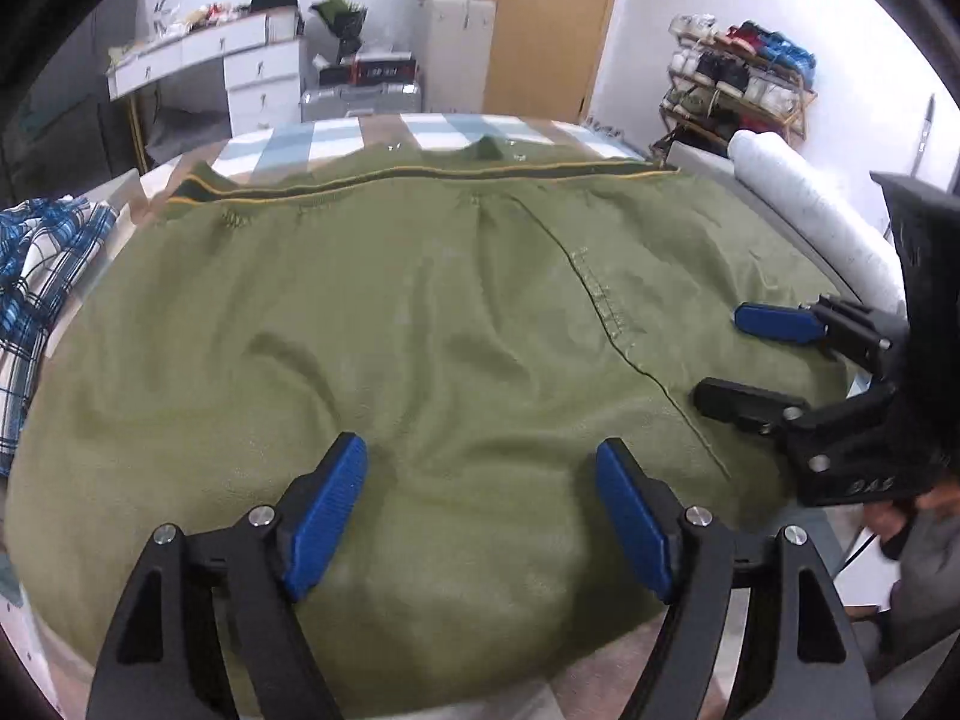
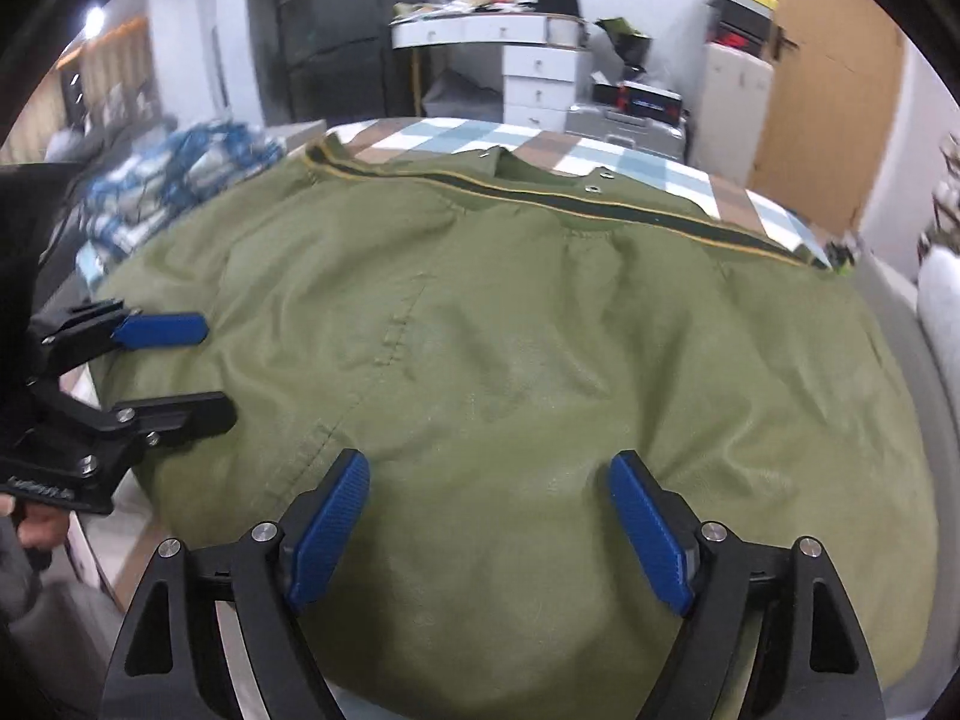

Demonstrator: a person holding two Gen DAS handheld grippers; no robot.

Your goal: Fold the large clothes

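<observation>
Both the left gripper [image 1: 480, 516] and right gripper [image 2: 489, 531] hover released above the olive-green fabric jacket [image 1: 420, 330]; pinching just ahead risks catching only its top layer.

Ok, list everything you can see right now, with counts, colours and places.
olive green jacket with striped hem band: one, spread flat over the table
checked tablecloth: one, blue-white-brown, showing beyond the jacket
blue plaid garment: one, crumpled left of the jacket
white roll: one, right of the table
white drawer desk: one, cluttered, rear
shoe rack: one, rear right
wooden door: one, tan
left gripper: black, blue pads, open above the jacket
right gripper: same, open
</observation>
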